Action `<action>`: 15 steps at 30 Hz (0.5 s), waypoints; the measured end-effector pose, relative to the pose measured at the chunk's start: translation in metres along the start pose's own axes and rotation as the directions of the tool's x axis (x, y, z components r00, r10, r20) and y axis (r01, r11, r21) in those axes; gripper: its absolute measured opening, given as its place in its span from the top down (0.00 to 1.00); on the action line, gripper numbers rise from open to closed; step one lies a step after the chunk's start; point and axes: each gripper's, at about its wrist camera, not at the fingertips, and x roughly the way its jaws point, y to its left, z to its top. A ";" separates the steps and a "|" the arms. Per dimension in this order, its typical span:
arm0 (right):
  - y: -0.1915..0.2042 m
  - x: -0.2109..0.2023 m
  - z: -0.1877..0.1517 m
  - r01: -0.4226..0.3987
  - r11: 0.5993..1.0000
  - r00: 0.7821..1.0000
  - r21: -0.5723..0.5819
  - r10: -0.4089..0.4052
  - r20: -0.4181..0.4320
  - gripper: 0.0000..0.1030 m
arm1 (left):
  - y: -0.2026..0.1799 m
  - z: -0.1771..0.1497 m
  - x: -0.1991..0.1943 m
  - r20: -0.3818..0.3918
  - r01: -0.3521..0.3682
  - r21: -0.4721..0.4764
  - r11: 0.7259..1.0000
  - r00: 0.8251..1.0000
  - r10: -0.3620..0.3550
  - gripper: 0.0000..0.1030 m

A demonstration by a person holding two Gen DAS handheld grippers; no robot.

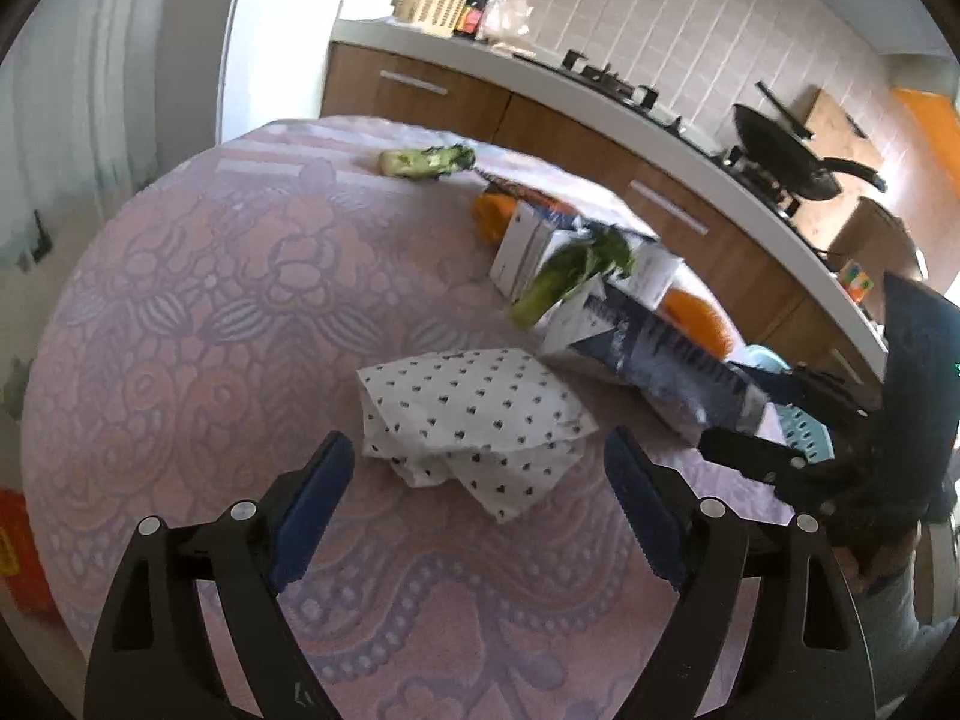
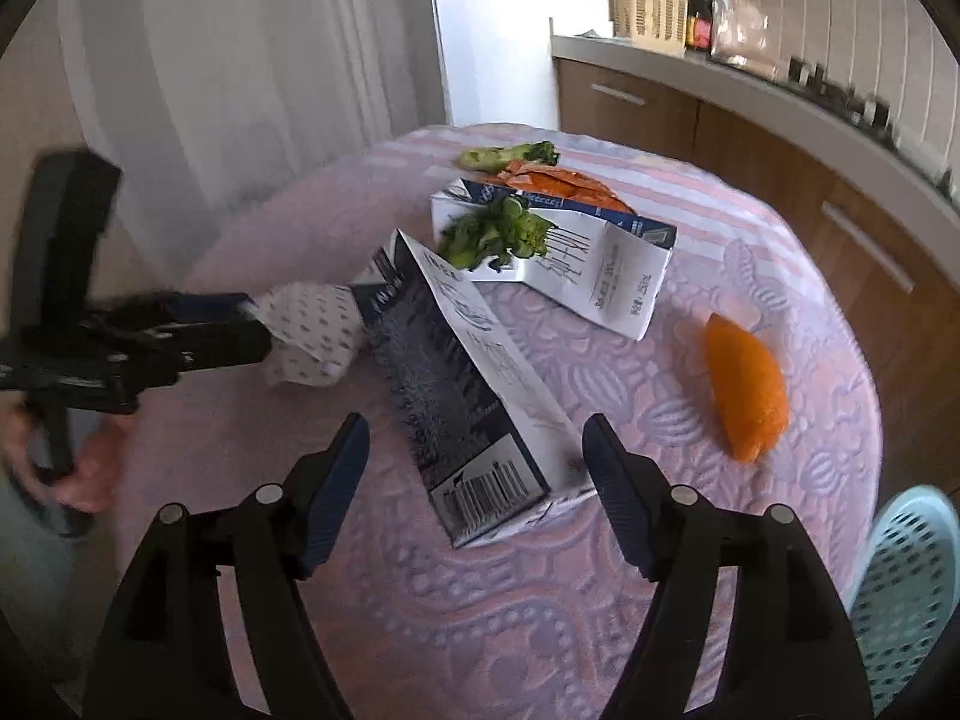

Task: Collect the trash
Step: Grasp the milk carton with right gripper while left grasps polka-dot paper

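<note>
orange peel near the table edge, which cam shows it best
The right wrist view: the orange peel lies whole and unobstructed on the tablecloth, right of the dark carton. In the left wrist view only an orange sliver of it shows behind that carton.

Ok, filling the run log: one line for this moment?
left gripper open, before dotted paper | right gripper open, around carton | nothing held

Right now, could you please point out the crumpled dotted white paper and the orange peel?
Crumpled dotted white paper (image 1: 474,414): left wrist view, middle of its top sheet.
Orange peel (image 2: 746,387): right wrist view, centre of its outer skin.
</note>
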 end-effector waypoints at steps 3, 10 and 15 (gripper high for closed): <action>0.007 0.013 0.005 0.068 0.997 0.998 -0.036 -0.068 0.000 0.44 | -0.001 0.003 0.009 -0.014 -0.012 -0.019 1.000 1.000 0.012 0.19; -0.009 0.001 0.003 -0.018 0.999 1.000 0.041 0.017 0.026 0.64 | 0.001 0.013 0.018 0.006 -0.028 -0.087 0.996 1.000 0.028 0.19; -0.021 -0.012 -0.010 -0.045 0.994 0.999 0.102 0.042 0.034 0.64 | -0.007 0.016 0.030 0.013 -0.088 -0.085 0.993 0.996 0.089 0.19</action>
